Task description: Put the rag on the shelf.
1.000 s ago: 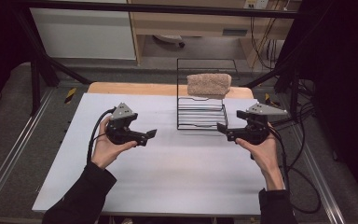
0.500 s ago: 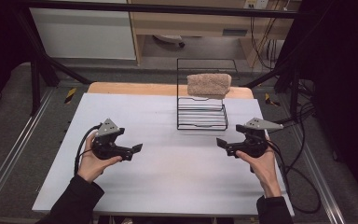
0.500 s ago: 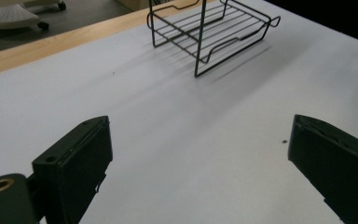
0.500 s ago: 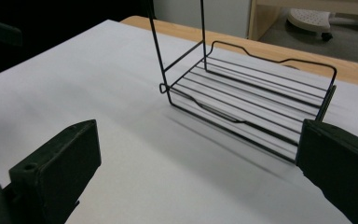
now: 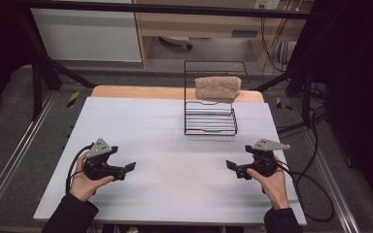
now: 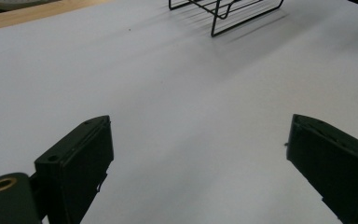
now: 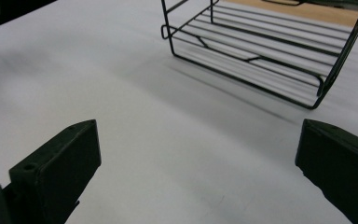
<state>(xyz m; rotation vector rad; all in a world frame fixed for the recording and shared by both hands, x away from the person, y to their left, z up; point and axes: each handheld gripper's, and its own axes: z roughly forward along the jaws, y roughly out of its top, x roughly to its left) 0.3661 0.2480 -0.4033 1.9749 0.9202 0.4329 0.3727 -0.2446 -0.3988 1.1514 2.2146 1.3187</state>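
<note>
Left gripper (image 5: 130,166): jaws spread wide, nothing between them, low over the white table (image 5: 175,194). Right gripper (image 5: 231,165): likewise released and empty, facing the left one across bare tabletop. Wire rack (image 5: 210,119): ahead of both, nearer the right gripper, well apart from each. Towel (image 5: 217,88): beige, folded, draped over the rack's top rail, beyond its tray. Handling note: approach the towel from above, jaws kept wide, and pinch the cloth clear of the wires.
</note>
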